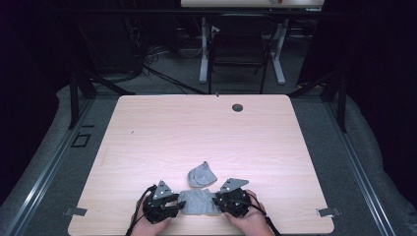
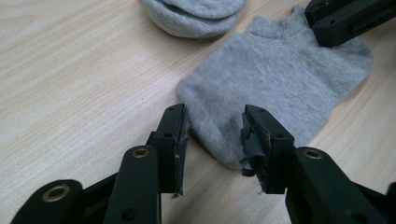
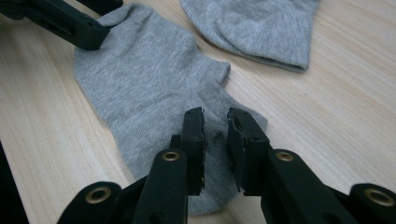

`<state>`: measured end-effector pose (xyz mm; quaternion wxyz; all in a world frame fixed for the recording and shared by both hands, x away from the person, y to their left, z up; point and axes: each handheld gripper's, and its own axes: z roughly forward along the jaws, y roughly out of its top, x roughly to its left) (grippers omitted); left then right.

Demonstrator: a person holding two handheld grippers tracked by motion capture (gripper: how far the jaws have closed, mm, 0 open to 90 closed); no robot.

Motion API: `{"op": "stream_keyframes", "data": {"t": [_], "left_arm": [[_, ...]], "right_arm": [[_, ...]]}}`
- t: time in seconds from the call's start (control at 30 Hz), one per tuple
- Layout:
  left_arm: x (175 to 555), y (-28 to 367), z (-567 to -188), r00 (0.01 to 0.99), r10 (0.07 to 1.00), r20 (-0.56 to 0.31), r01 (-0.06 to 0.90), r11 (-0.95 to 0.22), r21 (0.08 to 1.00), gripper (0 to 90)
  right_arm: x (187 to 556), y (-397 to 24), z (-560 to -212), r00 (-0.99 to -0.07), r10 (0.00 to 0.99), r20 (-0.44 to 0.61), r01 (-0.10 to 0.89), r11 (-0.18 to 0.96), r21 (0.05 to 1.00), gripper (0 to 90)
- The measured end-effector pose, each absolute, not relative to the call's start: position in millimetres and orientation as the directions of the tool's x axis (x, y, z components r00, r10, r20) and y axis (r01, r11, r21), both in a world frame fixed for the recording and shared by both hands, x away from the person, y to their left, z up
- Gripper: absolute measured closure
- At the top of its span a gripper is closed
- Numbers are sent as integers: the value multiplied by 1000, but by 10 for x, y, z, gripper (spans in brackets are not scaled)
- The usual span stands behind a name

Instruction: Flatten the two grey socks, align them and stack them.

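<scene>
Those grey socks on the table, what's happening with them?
A person is working at a light wooden table with a black two-jaw tool in each hand. A flat grey ankle sock lies between the two tools: the left tool stands at one end, the right tool at the other. Both tools' jaws are apart over the fabric, not clamping it. A second grey sock, folded over, lies just beyond.
</scene>
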<state>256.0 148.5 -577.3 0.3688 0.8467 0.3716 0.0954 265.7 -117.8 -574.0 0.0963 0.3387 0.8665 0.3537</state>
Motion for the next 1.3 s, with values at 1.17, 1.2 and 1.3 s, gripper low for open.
{"op": "stream_keyframes", "data": {"t": [1.17,1.2,1.3], "left_arm": [[2477,1396,-5741,734,668,-122,553,-483,678,754],[2477,1393,-5739,735,666,-127,554,-482,679,739],[2470,1386,-5718,736,663,-136,546,-463,698,707]], "right_arm": [[2592,-1217,-5711,-759,646,80,532,544,649,802],[2596,-1218,-5708,-760,644,83,533,545,647,792],[2602,-1218,-5697,-772,631,82,517,547,658,767]]}}
